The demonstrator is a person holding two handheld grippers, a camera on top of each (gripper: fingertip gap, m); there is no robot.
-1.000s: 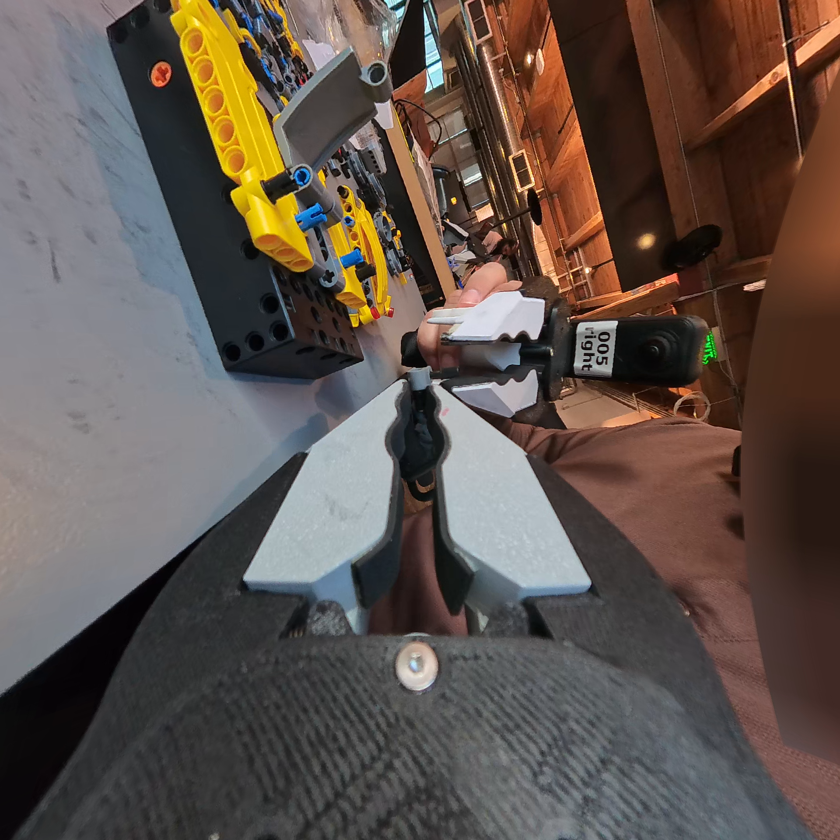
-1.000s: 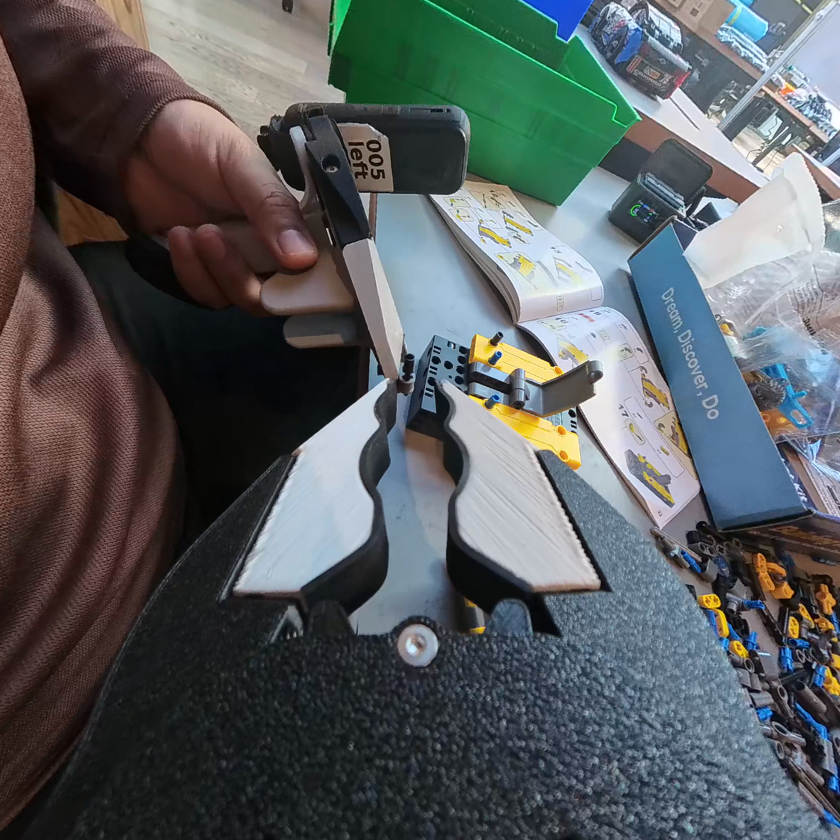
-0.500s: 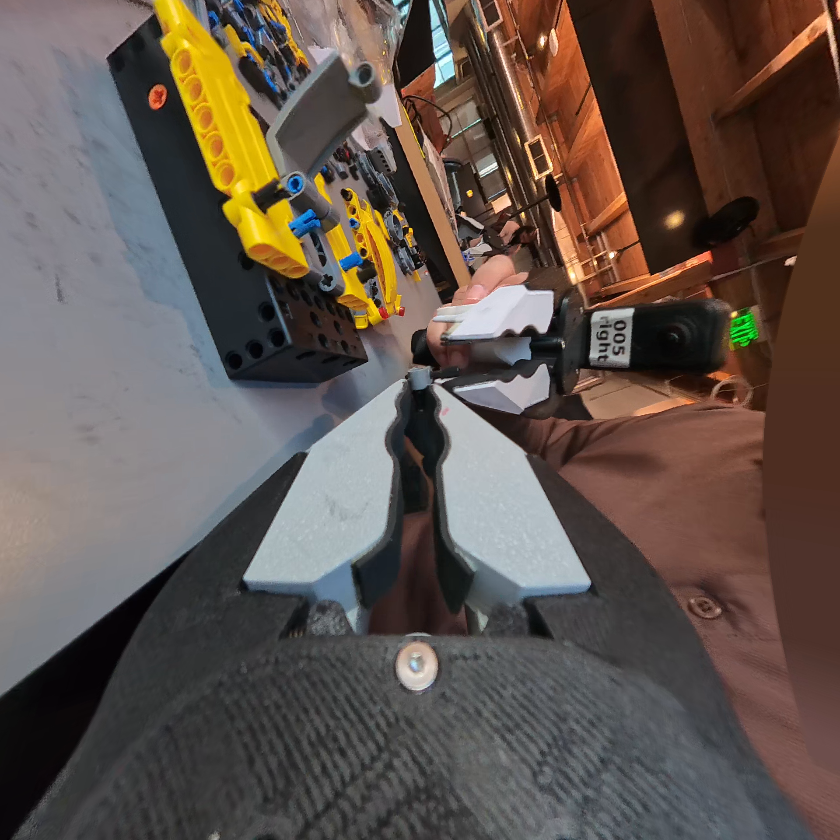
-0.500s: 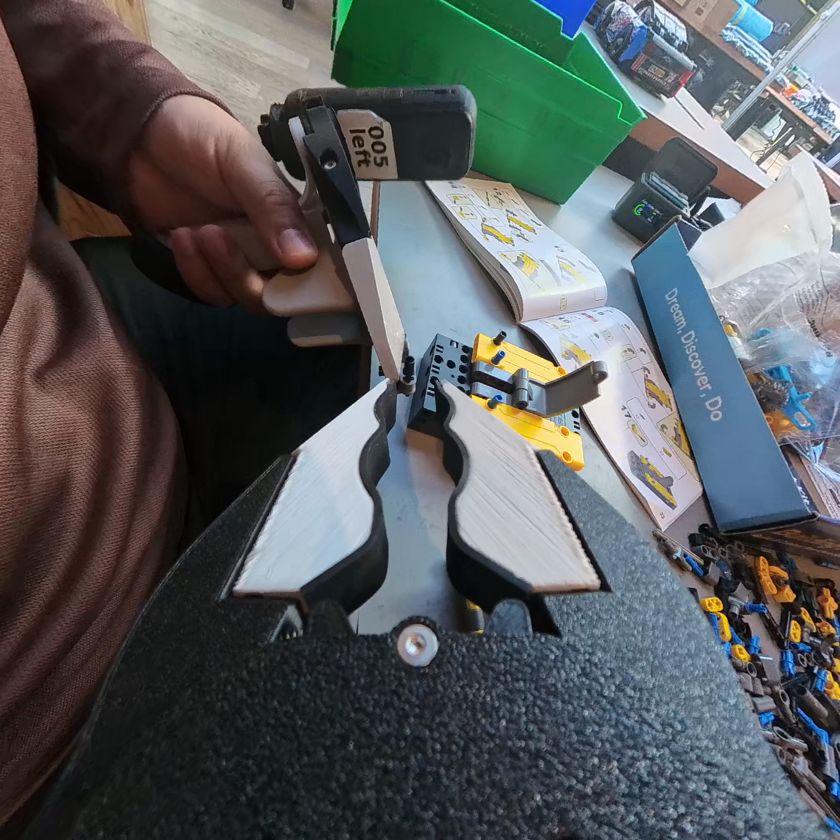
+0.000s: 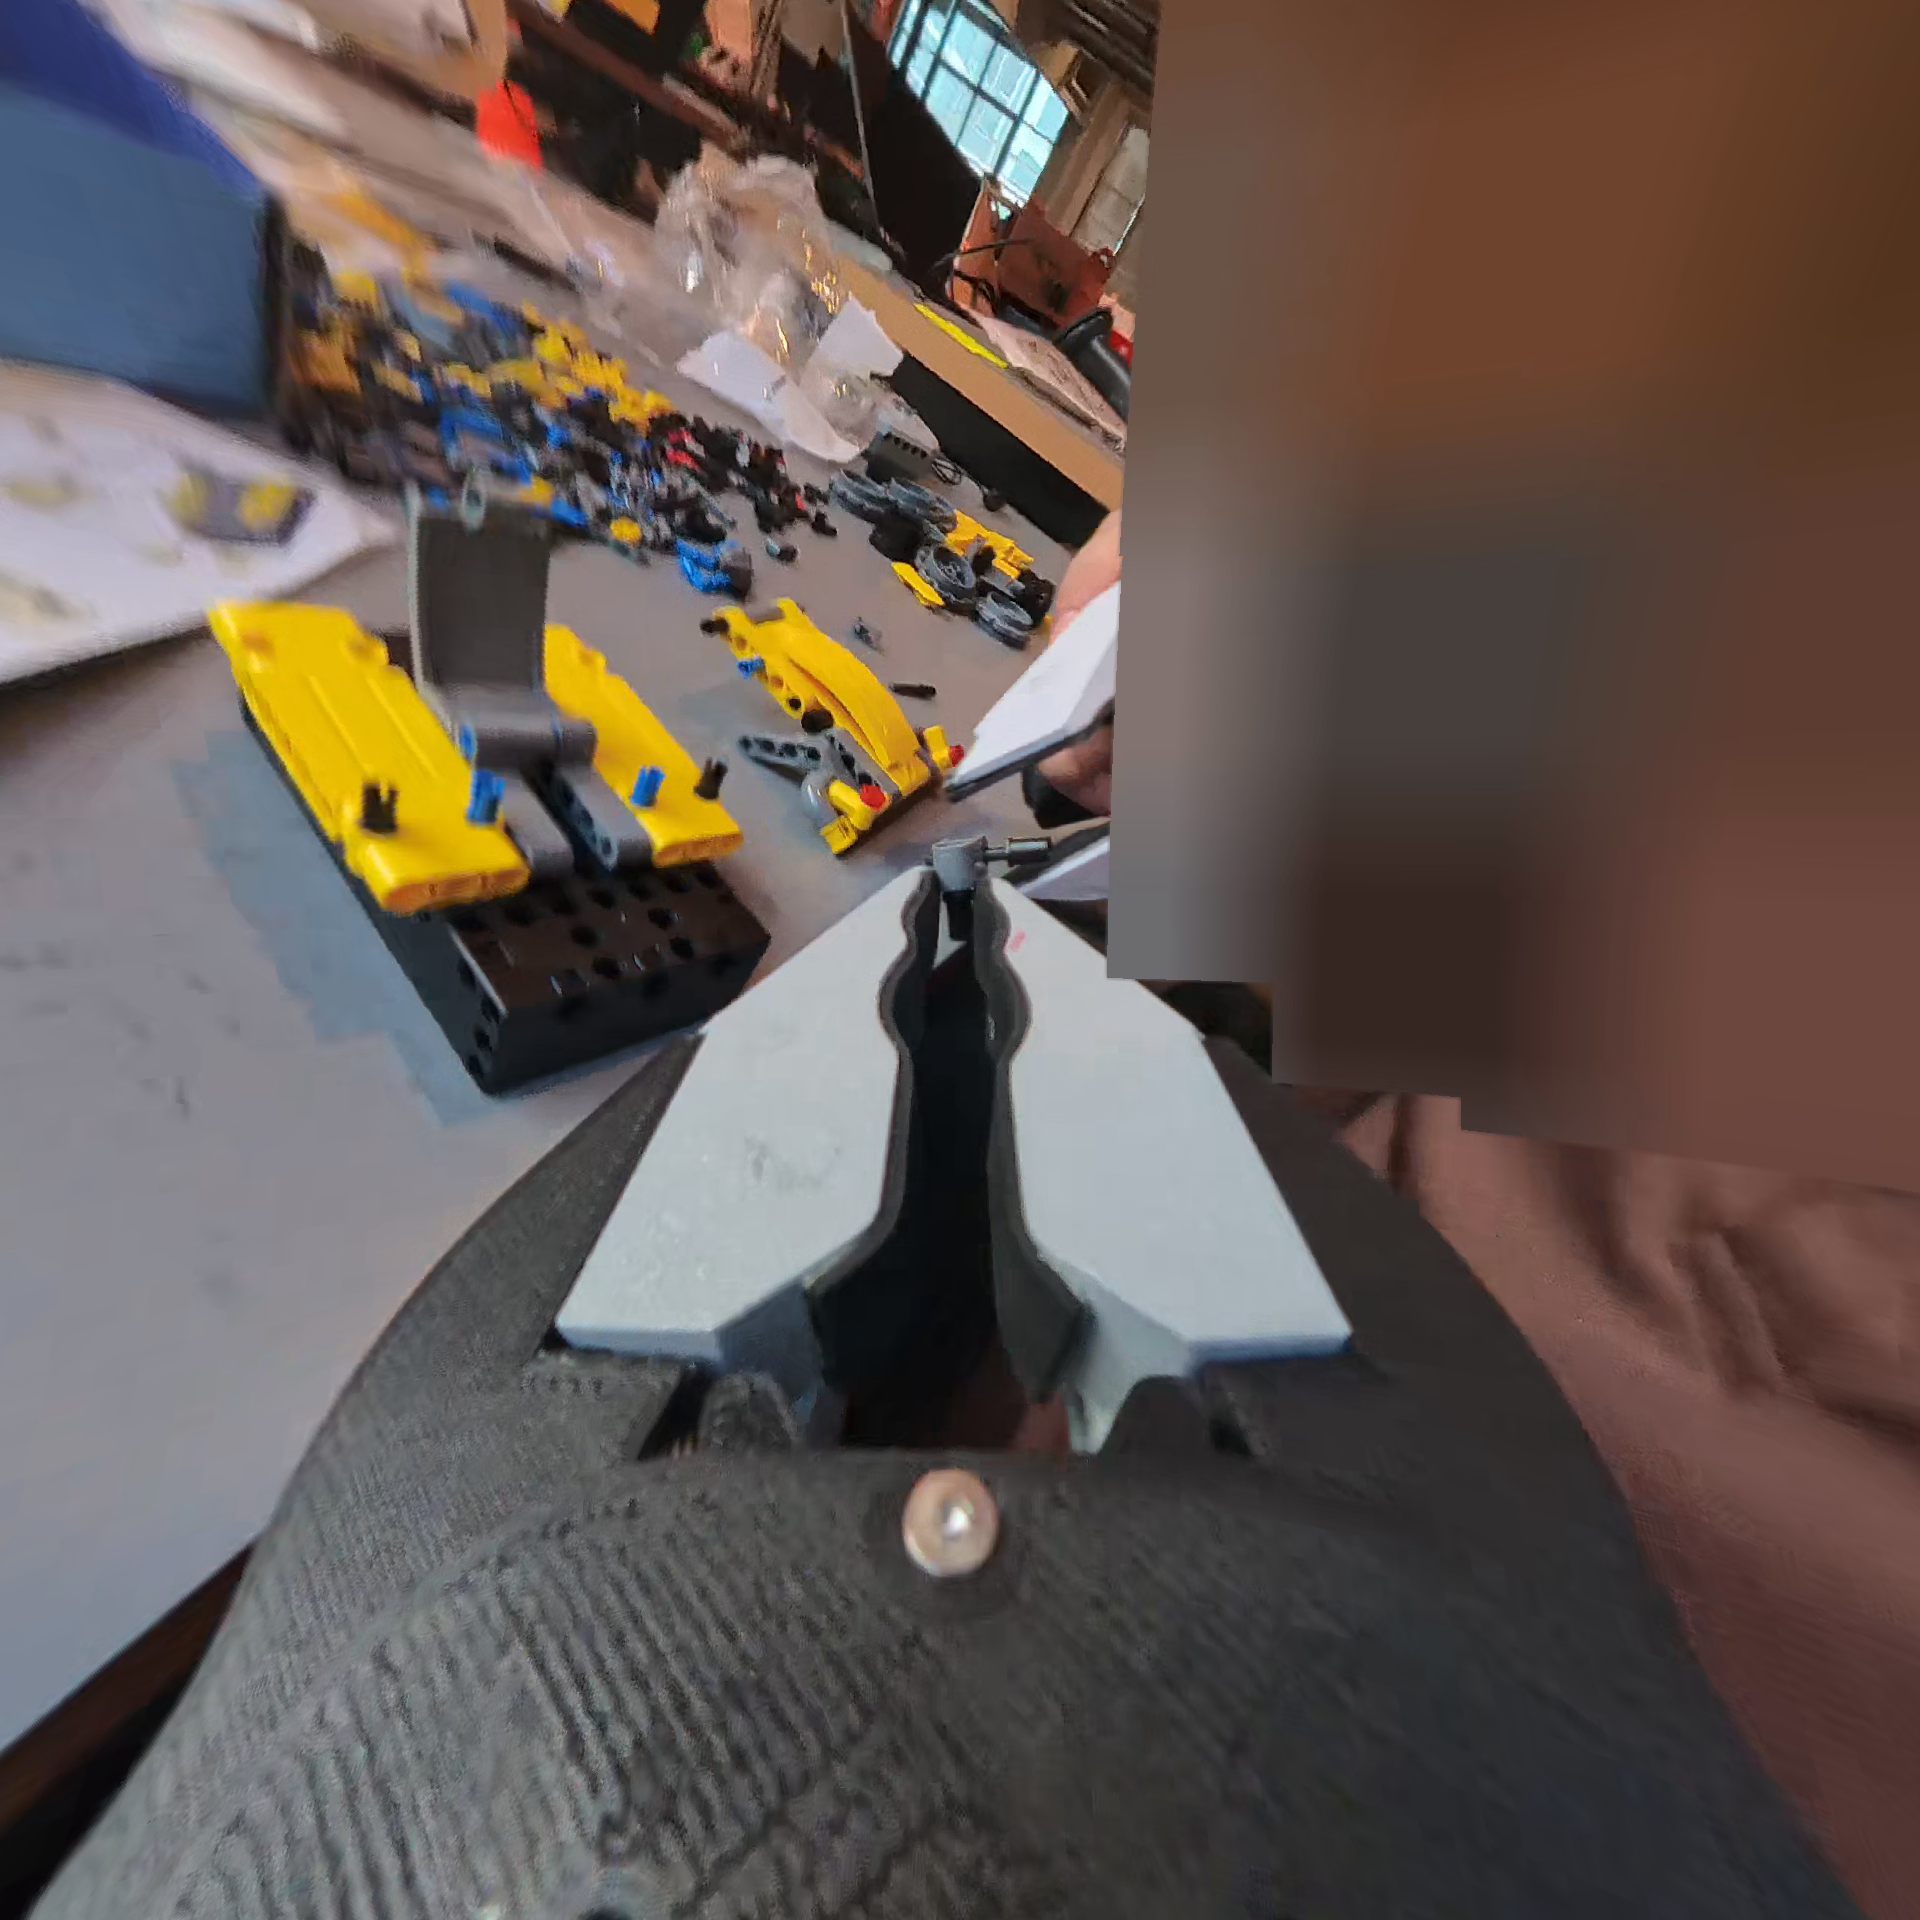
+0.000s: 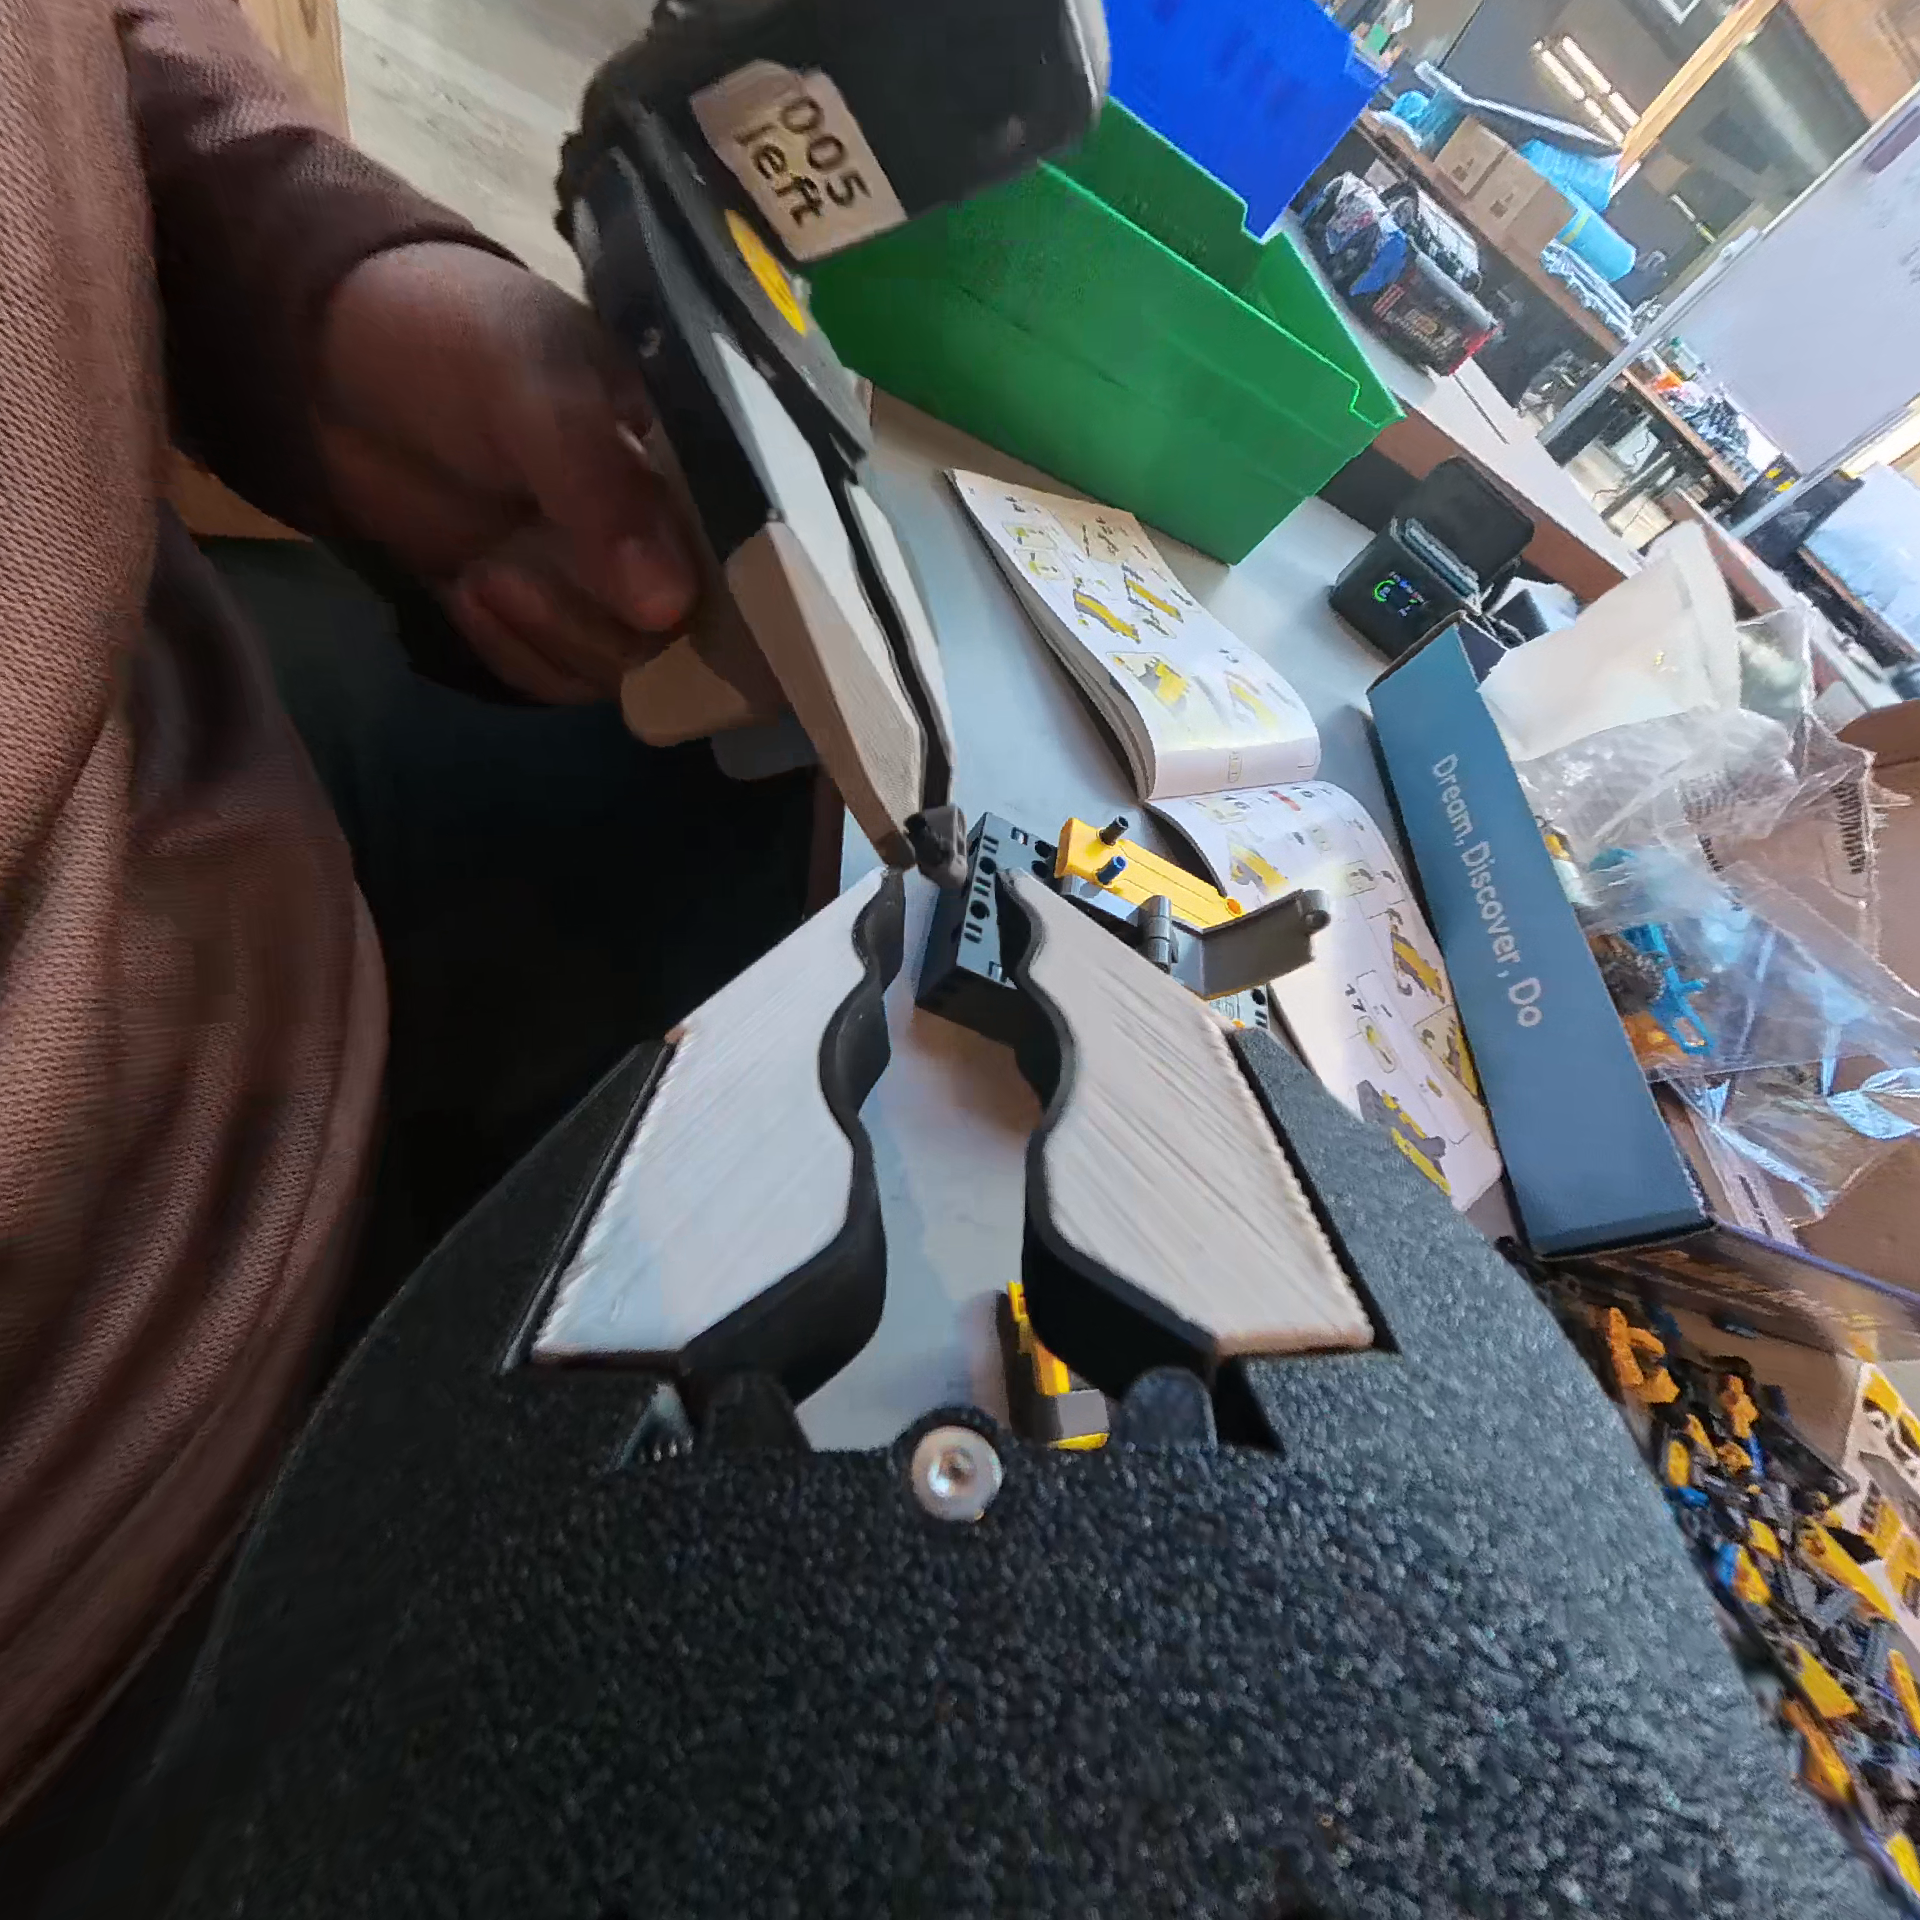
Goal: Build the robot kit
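Held part: a small grey connector (image 5: 954,860) with a black pin (image 5: 1023,849) sticking out sideways, sitting at the tips of the left claw (image 5: 956,902), above the table edge
Left claw: pressed together on the connector; in the right wrist view it comes down from the upper left, its tip (image 6: 928,837) with the grey part just beside the black block
Right claw: spread (image 6: 951,899), nothing between the fingers, its tips close below the left claw's tip and in front of the block's near end
Block: a black perforated block (image 5: 582,961) lying on the table (image 5: 156,1091), carrying two yellow panels (image 5: 353,738) with blue and black pins and a grey hinged flap (image 5: 480,613) standing up between them
Nearby build: a curved yellow assembly (image 5: 831,707) lies on the table to the right of the block, apart from it
Loose parts: a scatter of yellow, blue and black pieces (image 5: 582,436) farther back, with small wheels (image 5: 966,582)
Paper: an open instruction booklet (image 6: 1174,665) behind the block
Box: a long dark blue box (image 6: 1496,935) beside the booklet, clear plastic bags (image 6: 1704,831) past it
Bins: a green bin (image 6: 1091,353) at the far table end, a blue one (image 6: 1236,94) on it
Person: a brown sleeve (image 6: 135,727) and a hand (image 6: 488,468) gripping the left tool
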